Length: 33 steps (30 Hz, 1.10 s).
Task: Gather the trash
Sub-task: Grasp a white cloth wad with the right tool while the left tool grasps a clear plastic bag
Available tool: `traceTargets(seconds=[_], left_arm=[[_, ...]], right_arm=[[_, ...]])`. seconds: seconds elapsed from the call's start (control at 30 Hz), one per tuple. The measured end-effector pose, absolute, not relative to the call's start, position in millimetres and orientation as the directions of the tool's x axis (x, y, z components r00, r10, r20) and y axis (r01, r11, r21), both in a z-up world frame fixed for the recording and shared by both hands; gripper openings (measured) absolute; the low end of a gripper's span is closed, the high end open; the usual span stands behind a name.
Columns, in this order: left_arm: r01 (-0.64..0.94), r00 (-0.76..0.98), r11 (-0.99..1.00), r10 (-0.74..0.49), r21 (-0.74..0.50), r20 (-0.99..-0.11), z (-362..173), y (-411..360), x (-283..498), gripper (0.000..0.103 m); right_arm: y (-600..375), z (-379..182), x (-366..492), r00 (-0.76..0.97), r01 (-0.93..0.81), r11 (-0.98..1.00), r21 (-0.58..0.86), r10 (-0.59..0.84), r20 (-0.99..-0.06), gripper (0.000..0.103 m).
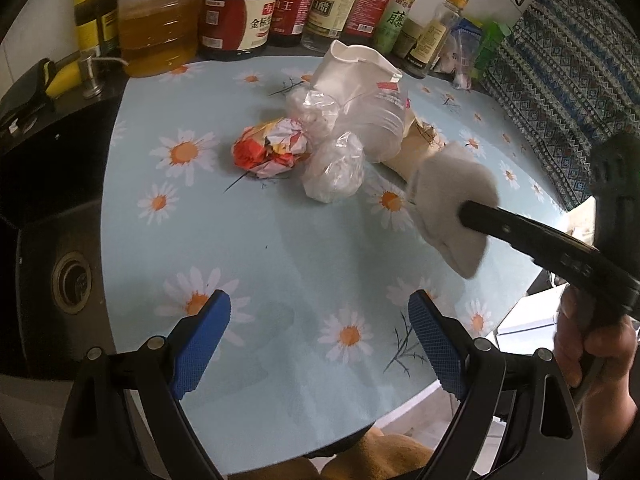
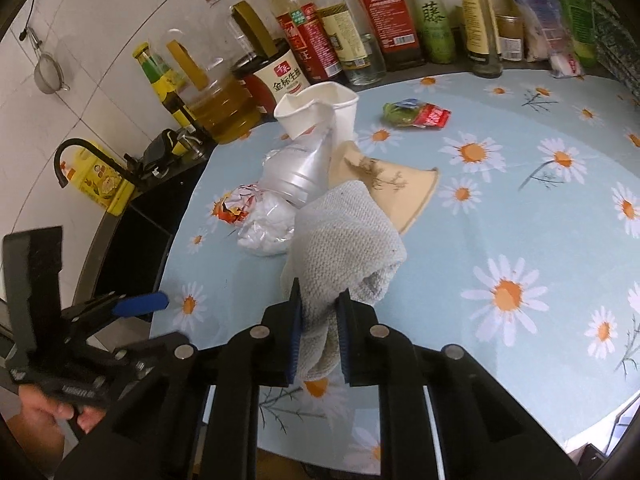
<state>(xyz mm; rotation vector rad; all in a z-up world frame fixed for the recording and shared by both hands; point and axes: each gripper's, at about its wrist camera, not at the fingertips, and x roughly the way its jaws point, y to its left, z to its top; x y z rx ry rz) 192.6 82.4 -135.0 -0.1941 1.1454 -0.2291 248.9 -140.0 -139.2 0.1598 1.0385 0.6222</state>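
Your right tongs were clamped on a grey knitted cloth, its folded bulk sticking out past the blue pads and lifted above the daisy-print surface. From the left wrist view the same cloth hung at the tip of the right tongs, just beside the trash pile.

Your left tongs were spread wide with nothing between the pads, hovering over the near part of the surface, well apart from the pile.

The trash sat heaped toward the back-left of the surface: a crumpled white paper cup on top, a squashed clear plastic bottle leaning against it, a flattened beige paper cup just beside the cloth, a balled clear plastic bag, and a crumpled red and orange wrapper touching the bag. A green and red wrapper lay alone, farther back and apart from the heap.

A row of sauce and oil bottles stood along the back edge, and a black faucet rose at the left.
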Motion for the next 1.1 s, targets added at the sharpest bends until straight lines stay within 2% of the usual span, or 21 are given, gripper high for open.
traceTargets(seconds=[0.67, 0.9, 1.07, 1.1], left_arm=[[0.218, 0.422, 0.958, -0.265, -0.187, -0.867, -137.7, 44.2, 270.4, 0.086], [0.231, 0.402, 0.959, -0.249, -0.166, -0.881, -147.3, 37.9, 289.0, 0.064], [0.228, 0.383, 0.961, -0.238, -0.158, -0.893, -156.8, 39.1, 297.2, 0.059], [0.228, 0.376, 0.96, -0.238, -0.16, -0.895, -158.6, 39.6, 298.1, 0.055]], right_arm=[[-193.8, -134.9, 218.6, 0.383, -0.337, 0.828, 0.448, 0.556, -0.738, 0.017], [-193.8, -137.0, 215.7, 0.379, -0.329, 0.829, 0.452, 0.554, -0.741, 0.017], [-195.0, -136.6, 217.1, 0.382, -0.325, 0.831, 0.452, 0.553, -0.741, 0.017], [-195.5, -137.0, 217.3, 0.381, -0.323, 0.83, 0.454, 0.553, -0.741, 0.017]])
